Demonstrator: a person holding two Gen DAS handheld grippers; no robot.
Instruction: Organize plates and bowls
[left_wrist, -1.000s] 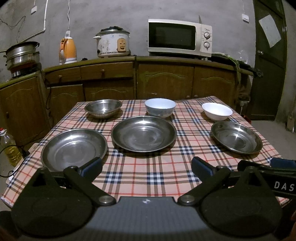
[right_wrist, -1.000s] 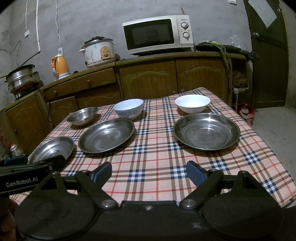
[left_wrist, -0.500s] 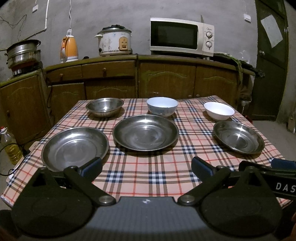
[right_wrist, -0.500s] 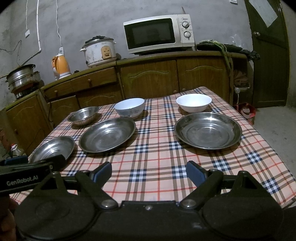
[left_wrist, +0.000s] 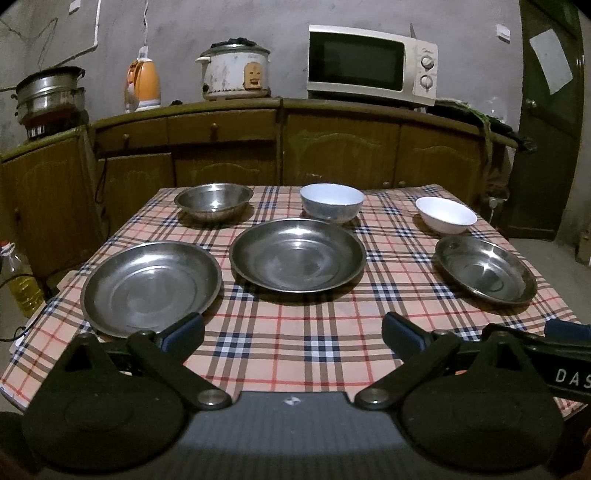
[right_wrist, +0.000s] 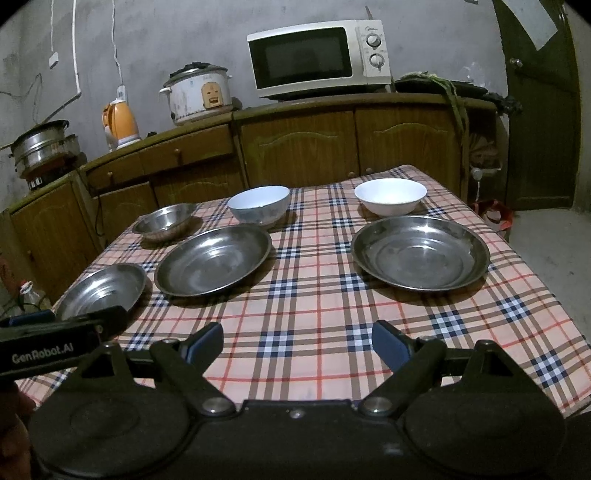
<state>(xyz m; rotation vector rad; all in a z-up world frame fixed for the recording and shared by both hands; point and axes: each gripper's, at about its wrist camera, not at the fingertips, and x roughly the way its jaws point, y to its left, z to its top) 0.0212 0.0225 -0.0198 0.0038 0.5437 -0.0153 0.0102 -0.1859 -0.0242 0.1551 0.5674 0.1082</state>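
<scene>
both grippers crept closer; left plate (left_wrist: 149, 286) just beyond left gripper (left_wrist: 291, 332).

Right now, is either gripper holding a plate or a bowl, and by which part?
Nothing is held. The left gripper and the right gripper are both open.

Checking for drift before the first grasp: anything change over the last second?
Only the cameras crept: the left view drifted slightly, with the dishes sliding a little right and down in frame. Nothing was grasped or released. The left gripper and right gripper stay open and empty over the near table edge. The three steel plates, e.g. the middle plate, and the three bowls sit where they were.
</scene>
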